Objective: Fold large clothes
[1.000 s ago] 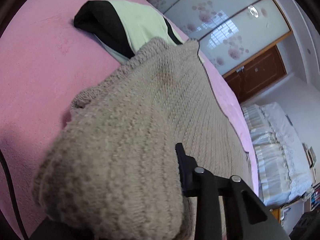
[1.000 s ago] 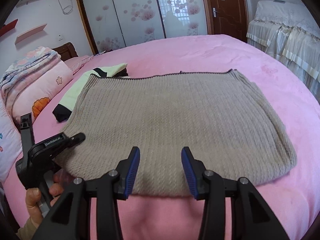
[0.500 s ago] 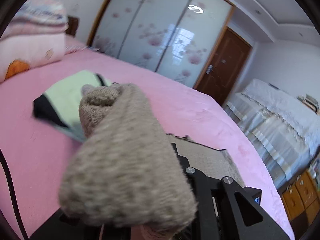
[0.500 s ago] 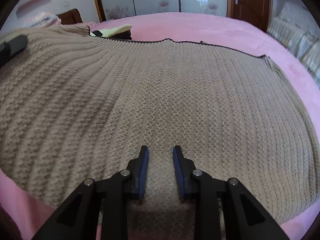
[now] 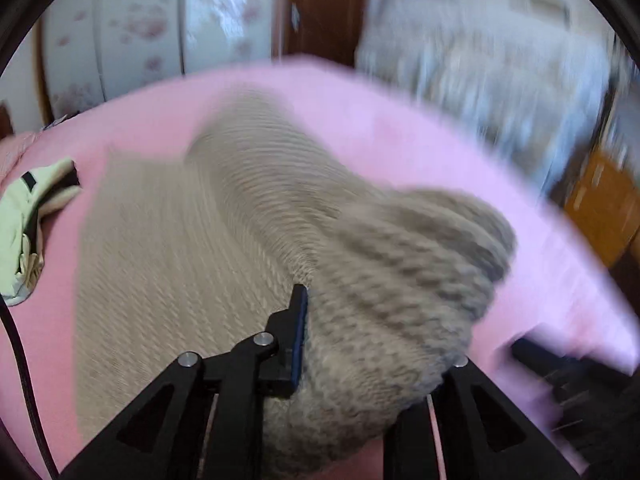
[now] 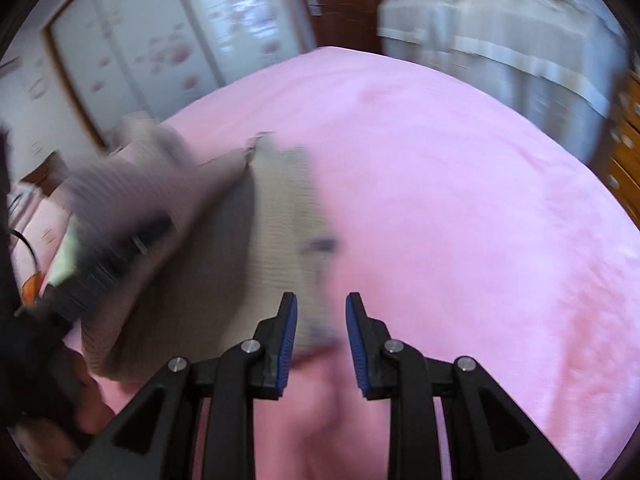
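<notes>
A: Mid-fold: sweater point(image 5: 248, 216) on pink bed point(image 5: 400, 128), one edge clamped in left gripper point(image 5: 372, 340), lifted over.

B: Right gripper point(image 6: 321, 334) seen apart, nothing pinched. Next: edge to be laid square, then released.

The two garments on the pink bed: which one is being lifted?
The beige knit sweater, bunched between the left gripper's fingers; the pale green and black garment lies untouched aside.

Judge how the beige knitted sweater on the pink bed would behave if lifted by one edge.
The sweater is probably floppy: the part in the left claw bunches and droops over it. Its chunky knit suggests some weight, so it would likely sag. It seems unlikely to slide, since it lies on the plush pink bed.
</notes>
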`<state>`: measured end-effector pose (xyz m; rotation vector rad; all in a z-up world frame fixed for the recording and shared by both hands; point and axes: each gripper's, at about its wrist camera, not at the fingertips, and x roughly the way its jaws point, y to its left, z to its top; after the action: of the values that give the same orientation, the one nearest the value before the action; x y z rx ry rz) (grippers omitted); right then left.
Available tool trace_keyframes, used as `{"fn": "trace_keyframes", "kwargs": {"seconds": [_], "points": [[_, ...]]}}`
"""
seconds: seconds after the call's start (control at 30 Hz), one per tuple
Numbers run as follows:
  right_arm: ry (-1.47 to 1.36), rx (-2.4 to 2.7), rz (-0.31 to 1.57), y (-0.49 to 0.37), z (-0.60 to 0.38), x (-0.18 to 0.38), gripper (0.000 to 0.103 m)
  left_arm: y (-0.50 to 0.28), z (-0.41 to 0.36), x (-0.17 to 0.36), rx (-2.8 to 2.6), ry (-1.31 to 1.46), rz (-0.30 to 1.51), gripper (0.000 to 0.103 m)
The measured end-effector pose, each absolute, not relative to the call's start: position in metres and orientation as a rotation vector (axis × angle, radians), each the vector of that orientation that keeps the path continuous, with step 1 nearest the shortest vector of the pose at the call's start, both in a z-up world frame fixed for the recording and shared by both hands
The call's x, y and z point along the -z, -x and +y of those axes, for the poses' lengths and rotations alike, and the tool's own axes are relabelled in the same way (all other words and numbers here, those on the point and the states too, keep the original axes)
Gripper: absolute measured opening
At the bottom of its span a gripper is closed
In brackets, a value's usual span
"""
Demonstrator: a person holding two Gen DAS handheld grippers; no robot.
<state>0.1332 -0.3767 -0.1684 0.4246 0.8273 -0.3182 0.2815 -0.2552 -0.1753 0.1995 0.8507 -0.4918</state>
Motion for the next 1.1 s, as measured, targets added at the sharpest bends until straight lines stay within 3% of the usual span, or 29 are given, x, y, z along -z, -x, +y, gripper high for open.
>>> {"fn": "trace_keyframes", "kwargs": {"seconds": [0.1,0.13,0.17,0.37,0.43,0.47,0.6,0.87,1.1], "points": [[-0.455,0.34,0.84,-0.124,-0.393,0.176,0.025,-0.271,-0.268,0.19,0.453,-0.284,0.812,0.029],[-0.463,0.335,0.84,-0.122,-0.396,0.176,0.025,-0.268,-0.269,0.185,0.487,-0.279,0.811,0.051],[-0.472,0.327,0.839,-0.12,-0.396,0.176,0.025,-0.265,-0.269,0.18,0.525,-0.253,0.825,0.064],[-0.509,0.224,0.822,-0.128,-0.386,0.163,0.026,-0.237,-0.23,0.129,0.609,-0.124,0.793,0.066],[-0.521,0.175,0.811,-0.134,-0.382,0.153,0.03,-0.229,-0.204,0.109,0.568,-0.099,0.744,0.074],[-0.532,0.15,0.806,-0.138,-0.381,0.15,0.036,-0.226,-0.191,0.1,0.528,-0.082,0.724,0.079],[-0.563,0.07,0.798,-0.147,-0.372,0.137,0.042,-0.223,-0.131,0.097,0.386,0.011,0.725,0.081],[-0.672,-0.062,0.962,-0.185,-0.36,0.166,0.043,-0.265,-0.075,0.161,0.252,0.153,0.933,0.08],[-0.78,-0.125,1.032,-0.232,-0.368,0.191,0.042,-0.282,-0.077,0.193,0.282,0.172,0.984,0.08]]}}
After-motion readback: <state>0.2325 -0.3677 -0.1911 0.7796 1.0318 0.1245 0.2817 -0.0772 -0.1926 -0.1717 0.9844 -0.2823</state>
